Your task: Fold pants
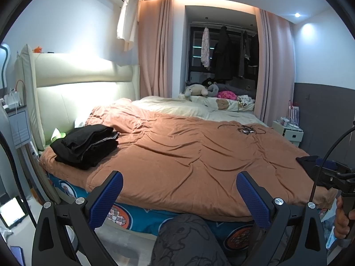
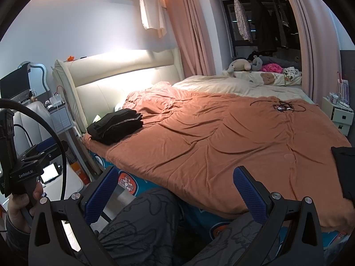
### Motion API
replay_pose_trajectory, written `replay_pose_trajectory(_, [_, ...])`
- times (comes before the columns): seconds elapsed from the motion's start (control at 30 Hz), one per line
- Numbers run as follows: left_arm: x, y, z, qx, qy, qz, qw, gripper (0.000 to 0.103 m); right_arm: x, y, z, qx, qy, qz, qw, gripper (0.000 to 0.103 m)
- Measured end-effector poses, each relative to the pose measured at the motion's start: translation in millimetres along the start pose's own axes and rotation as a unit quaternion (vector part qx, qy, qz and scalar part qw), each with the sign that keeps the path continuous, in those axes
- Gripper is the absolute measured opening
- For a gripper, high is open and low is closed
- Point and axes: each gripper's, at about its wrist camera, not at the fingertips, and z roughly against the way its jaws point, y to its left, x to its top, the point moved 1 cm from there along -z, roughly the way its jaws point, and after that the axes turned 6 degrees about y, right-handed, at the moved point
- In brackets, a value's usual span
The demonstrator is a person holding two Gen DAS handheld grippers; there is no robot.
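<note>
Orange quilt (image 1: 199, 155), folded pants (image 1: 86, 144) near edge

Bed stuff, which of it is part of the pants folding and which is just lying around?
Part of the job:
- folded black pants stack
- dark garment at the right edge
- left gripper, open
- right gripper, open

Just lying about:
- tangled cable
- orange duvet
- plush toys
- hanging white shirt
</note>
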Motion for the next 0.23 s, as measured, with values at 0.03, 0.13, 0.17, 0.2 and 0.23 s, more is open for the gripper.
replay_pose_trajectory(0.03, [0.1,0.1,0.4,-0.001,-0.001,-0.001,1.0000,0.103,-0.9,-0.3,0.1,0.000,0.000,-0.001,1.000,0.103])
replay_pose_trajectory(0.13, [0.2,-0.7,0.1,-0.003,-0.001,-0.002,1.0000,0.103,-2.6,-2.1,1.0,-0.002,-0.001,-0.004,1.000,0.103])
replay_pose_trajectory(0.17, [0.4,-0.5,0.4,-0.004,-0.001,-0.002,1.0000,0.103,-3.5,-2.7,2.0,-0.001,-0.002,-0.005,1.000,0.103])
replay_pose_trajectory(0.2, [0.5,-0.7,-0.1,-0.005,0.000,-0.002,1.0000,0.102,-4.4,-2.7,2.5,-0.001,-0.002,-0.006,1.000,0.103])
replay_pose_trajectory(0.23, [0.6,-0.9,0.1,-0.005,-0.001,-0.003,1.0000,0.102,-4.9,-2.7,3.0,-0.001,-0.003,-0.006,1.000,0.103])
